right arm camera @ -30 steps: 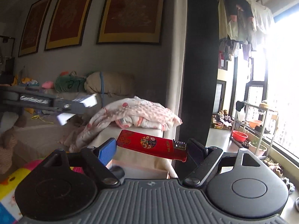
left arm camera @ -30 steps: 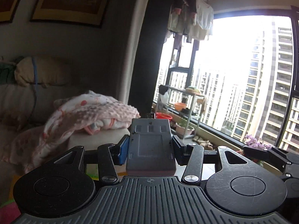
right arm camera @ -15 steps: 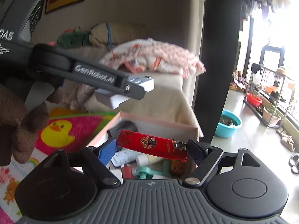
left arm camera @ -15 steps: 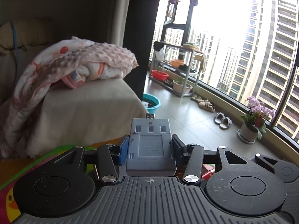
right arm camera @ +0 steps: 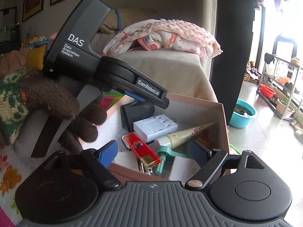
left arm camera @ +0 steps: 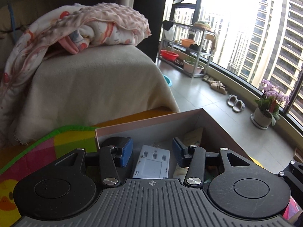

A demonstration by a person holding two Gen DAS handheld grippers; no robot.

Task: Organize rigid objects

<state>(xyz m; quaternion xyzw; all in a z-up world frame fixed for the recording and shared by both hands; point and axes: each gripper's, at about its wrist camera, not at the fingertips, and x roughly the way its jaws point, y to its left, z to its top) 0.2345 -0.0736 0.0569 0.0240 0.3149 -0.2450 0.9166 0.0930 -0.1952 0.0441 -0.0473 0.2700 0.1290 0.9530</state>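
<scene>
**Both grippers over the open box, holding nothing**

For the left gripper (left arm camera: pixel 151 149): closing slightly at this moment, yet grasping nothing. Blue pads (left arm camera: pixel 126 152) standing clear on either side of the white plug adapter (left arm camera: pixel 151 163), with a visible gap each way.

As for that adapter: lies flat inside the cardboard box (left arm camera: pixel 147 122), toward the back wall, just beside a black block (right arm camera: pixel 137 111).

For the right gripper (right arm camera: pixel 153 151): spread wide, clasping nothing. Between and beyond its fingers, down in the same box: the red lighter (right arm camera: pixel 141 149), motion-blurred and slanted, touching neither pad. Whether already at rest on the things beneath, cannot tell.

Just beside the lighter: a cream tube (right arm camera: pixel 181 135) with a floral print, nose tilted up toward the right wall. Also a teal plastic piece (right arm camera: pixel 166 152), partly under the tube.

In the right wrist view, upper left: a hand (right arm camera: pixel 56 102) in a brown knitted glove, wrapped around the handle of the left gripper, with the nose angled down into the box.

Under the box: a brightly coloured play mat (left arm camera: pixel 72 138). Behind it: a beige sofa (left arm camera: pixel 94 79) with a pink dotted blanket (left arm camera: pixel 106 19) heaped on top.
</scene>
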